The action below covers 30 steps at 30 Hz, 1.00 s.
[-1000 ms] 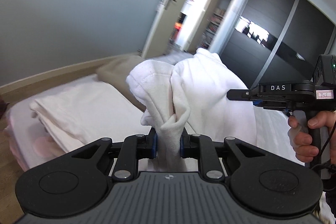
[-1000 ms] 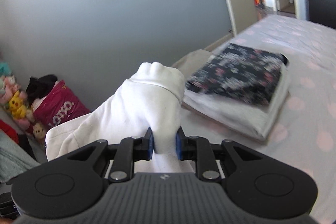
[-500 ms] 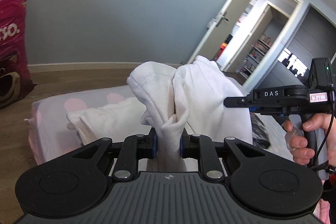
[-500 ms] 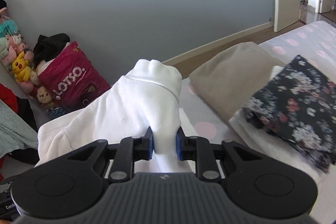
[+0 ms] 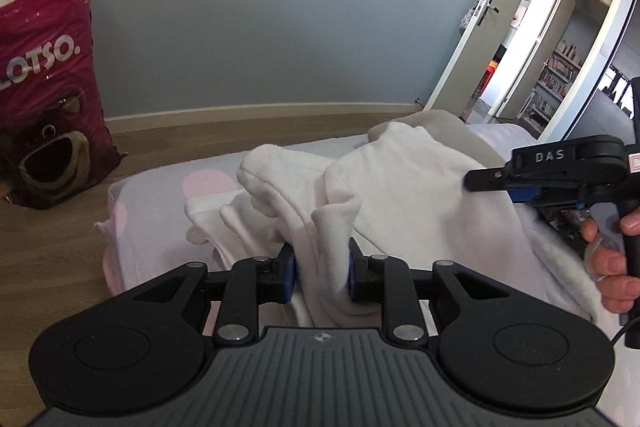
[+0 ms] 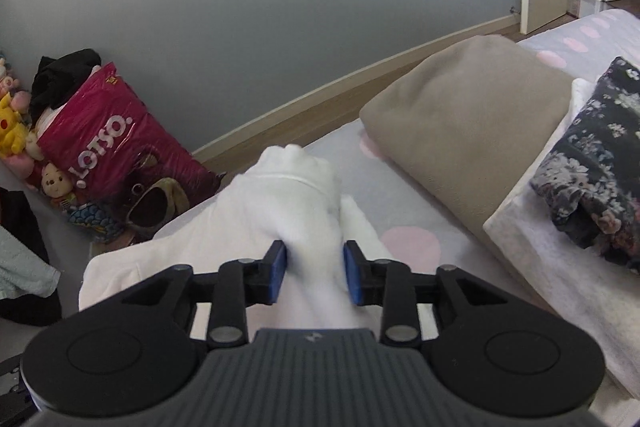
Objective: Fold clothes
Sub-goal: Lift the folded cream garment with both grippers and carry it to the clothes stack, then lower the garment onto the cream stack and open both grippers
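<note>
The bed [image 6: 404, 187], covered in a pale sheet with pink dots, is carrying a white garment [image 6: 280, 203] spreading near its corner, a folded beige piece [image 6: 472, 115] lying just beside it, and a folded white piece [image 6: 552, 239] with a dark floral one [image 6: 596, 163] sitting on top.

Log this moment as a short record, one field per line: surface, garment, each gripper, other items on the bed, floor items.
surface: bed with pink-dotted sheet
garment: white top, bunched, partly lifted
left gripper: shut on white top
right gripper: shut on white top
on the bed: beige pile; floral cloth on a white folded piece
floor: pink bag by the wall, plush toys beside it
</note>
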{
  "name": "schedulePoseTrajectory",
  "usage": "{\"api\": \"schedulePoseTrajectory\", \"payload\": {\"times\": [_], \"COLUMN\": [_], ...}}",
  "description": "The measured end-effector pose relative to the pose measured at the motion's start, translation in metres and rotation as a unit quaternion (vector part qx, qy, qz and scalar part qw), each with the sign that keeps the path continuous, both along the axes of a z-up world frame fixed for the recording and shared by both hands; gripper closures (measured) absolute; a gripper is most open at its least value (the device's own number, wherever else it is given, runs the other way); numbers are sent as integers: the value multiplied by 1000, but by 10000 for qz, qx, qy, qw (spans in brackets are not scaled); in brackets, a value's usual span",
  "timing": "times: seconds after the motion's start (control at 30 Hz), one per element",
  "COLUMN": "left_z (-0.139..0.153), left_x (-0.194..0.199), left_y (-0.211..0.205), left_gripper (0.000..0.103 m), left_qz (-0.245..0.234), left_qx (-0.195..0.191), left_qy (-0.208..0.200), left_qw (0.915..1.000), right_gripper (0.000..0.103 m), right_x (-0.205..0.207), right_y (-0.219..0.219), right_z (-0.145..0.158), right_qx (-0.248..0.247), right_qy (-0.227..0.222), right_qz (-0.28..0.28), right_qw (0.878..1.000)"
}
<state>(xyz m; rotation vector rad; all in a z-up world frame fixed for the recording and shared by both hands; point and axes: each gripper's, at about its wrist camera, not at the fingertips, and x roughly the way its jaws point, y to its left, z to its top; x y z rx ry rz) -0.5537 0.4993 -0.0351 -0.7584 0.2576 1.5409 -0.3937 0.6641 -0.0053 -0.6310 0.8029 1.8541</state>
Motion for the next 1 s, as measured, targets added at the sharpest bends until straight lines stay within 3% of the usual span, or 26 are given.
{"api": "schedulePoseTrajectory", "payload": {"times": [0.1,0.2,0.27,0.37,0.43,0.57,0.73,1.0], "left_z": [8,19,29,40,38,22,-1,-14], "left_x": [2,5,10,25,37,46,56,53], "left_y": [-6,-14,-19,-19,-14,-2,9,16], "left_gripper": [72,57,56,61,71,73,76,76], "left_qz": [110,243,280,-109,-393,-609,-725,-780], "left_qx": [160,414,649,658,430,-132,-594,-684], "left_qy": [212,419,513,536,586,642,1150,1257], "left_qw": [9996,9980,9962,9963,9966,9960,9889,9866], "right_gripper": [66,66,67,73,73,73,77,77], "right_x": [3,8,13,13,7,-1,3,4], "right_y": [-2,-9,-17,-30,-38,-42,-36,-19], "right_z": [1,4,8,6,0,-16,-43,-60], "right_qx": [145,249,269,178,129,-26,-343,-489], "right_qy": [-50,-51,-22,-71,-225,-659,-897,-899], "right_qz": [-94,-121,-67,135,277,382,333,298], "right_qw": [9998,9996,9996,9997,9993,9971,9948,9943]}}
